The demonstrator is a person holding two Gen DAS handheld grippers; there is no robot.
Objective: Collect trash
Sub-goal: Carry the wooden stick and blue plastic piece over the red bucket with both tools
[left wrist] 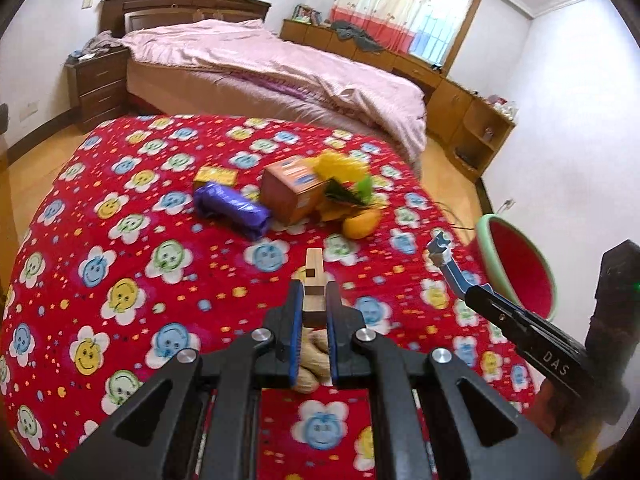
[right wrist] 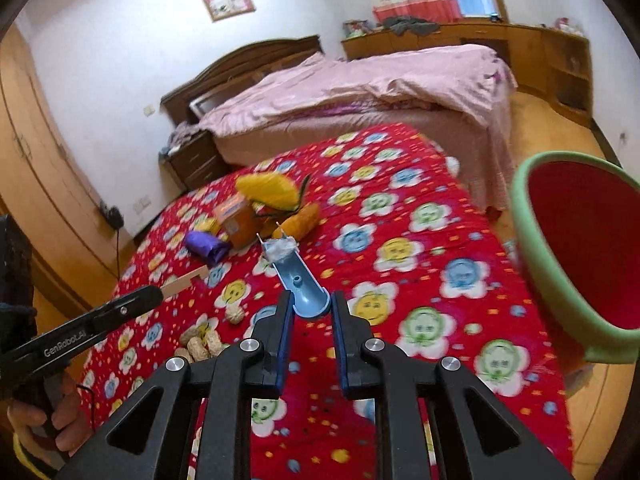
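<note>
Over the red flowered quilt (left wrist: 120, 248), our left wrist view shows the left gripper (left wrist: 314, 308) closed tight on a notched wooden strip (left wrist: 314, 276) that juts forward past the pads. Peanut shells (left wrist: 308, 364) lie on the quilt just beneath the jaws. Farther ahead sits the remaining pile: a purple bag roll (left wrist: 232, 208), an orange carton (left wrist: 294, 190), a small yellow box (left wrist: 216, 176) and yellow wrappers (left wrist: 340, 168). To the right, our other tool carries a blue plastic piece (left wrist: 448, 264) toward the red bin (left wrist: 516, 264), which has a green rim and stands just off the quilt's edge.

From the right wrist view, the right gripper (right wrist: 312, 312) is nearly closed, its pads pinching the rounded end of that blue piece (right wrist: 296, 276), whose far tip bears a grey wad. The bin (right wrist: 580, 248) gapes close on the right. The left tool and its strip (right wrist: 184, 282) show on the left, with a hand (right wrist: 36, 420) on its handle.

We judge both grips sound, so we have 2 pieces to drop. We should swing each well over the bin's mouth before letting go, right one first since it is nearer, and keep the long pieces from catching the rim.
</note>
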